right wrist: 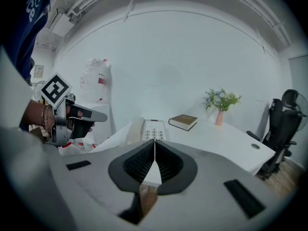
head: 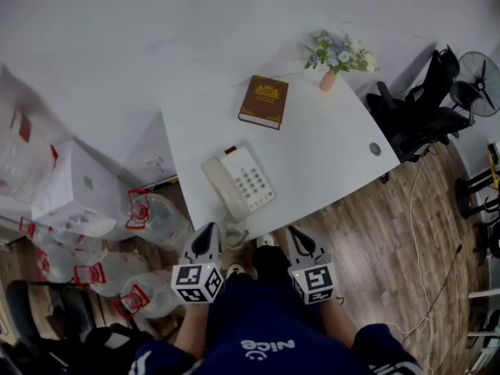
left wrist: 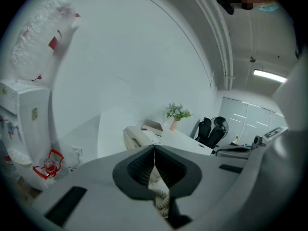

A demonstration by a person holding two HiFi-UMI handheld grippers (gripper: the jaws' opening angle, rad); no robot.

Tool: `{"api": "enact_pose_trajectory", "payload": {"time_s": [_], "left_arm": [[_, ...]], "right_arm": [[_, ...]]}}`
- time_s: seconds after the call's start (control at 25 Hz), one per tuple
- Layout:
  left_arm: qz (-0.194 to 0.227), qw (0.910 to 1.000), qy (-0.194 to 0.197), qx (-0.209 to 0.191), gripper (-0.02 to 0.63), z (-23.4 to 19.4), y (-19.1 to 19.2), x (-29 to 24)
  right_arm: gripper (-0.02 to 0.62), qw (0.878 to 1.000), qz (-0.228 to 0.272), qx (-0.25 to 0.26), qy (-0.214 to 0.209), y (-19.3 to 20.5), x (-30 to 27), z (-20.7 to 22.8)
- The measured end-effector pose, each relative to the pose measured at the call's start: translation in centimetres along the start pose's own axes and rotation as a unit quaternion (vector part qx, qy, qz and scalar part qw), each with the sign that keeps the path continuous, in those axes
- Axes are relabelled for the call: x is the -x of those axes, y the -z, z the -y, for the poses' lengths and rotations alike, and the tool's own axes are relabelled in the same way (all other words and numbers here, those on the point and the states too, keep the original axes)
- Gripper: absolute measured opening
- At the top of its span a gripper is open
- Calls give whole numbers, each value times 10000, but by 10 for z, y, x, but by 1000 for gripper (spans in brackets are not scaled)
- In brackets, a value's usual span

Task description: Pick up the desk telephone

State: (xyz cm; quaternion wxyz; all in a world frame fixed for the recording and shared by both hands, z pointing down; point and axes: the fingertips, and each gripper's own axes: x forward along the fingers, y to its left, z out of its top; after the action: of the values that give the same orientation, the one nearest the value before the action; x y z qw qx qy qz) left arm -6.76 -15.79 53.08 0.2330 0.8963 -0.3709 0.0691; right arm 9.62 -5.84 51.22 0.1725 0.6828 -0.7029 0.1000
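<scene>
Desk telephone [head: 239,182] lies at the worktop's [head: 328,158] near-left corner, handset on its left side. Left tool [head: 208,233] and right tool [head: 297,235] are both closed and empty, just short of the near edge. Suggest opening both before reaching, flanking the base, lifting level.

brown book [head: 263,101]: on white desk [head: 336,158] | flower vase [head: 329,79]: desk's far corner | fan [head: 478,83]: right of desk

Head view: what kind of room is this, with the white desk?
Probably an office. There is a white desk with a desk telephone on it, black office chairs beside it, and a fan nearby.
</scene>
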Motion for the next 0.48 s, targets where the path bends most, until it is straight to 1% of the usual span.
{"api": "enact_pose_trajectory", "payload": {"time_s": [0.12, 0.2, 0.28, 0.36, 0.48], "left_arm": [[-96, 9993, -327, 142, 17, -10, 4, -2], [-21, 9988, -391, 302, 17, -12, 1, -4], [64, 9982, -412, 421, 17, -11, -5, -9], [71, 9978, -493, 428, 17, -10, -9, -15], [71, 9972, -653, 362, 17, -9, -16, -24]], "right_arm": [[25, 9998, -9, -29, -191, -1, -14, 5], [25, 9994, -16, -6, -349, -4, -27, 9], [25, 9986, 6, 123, -520, -10, -40, 13], [25, 9972, 21, 252, -706, -14, -51, 15], [24, 9952, 59, 222, -947, -19, -69, 20]]}}
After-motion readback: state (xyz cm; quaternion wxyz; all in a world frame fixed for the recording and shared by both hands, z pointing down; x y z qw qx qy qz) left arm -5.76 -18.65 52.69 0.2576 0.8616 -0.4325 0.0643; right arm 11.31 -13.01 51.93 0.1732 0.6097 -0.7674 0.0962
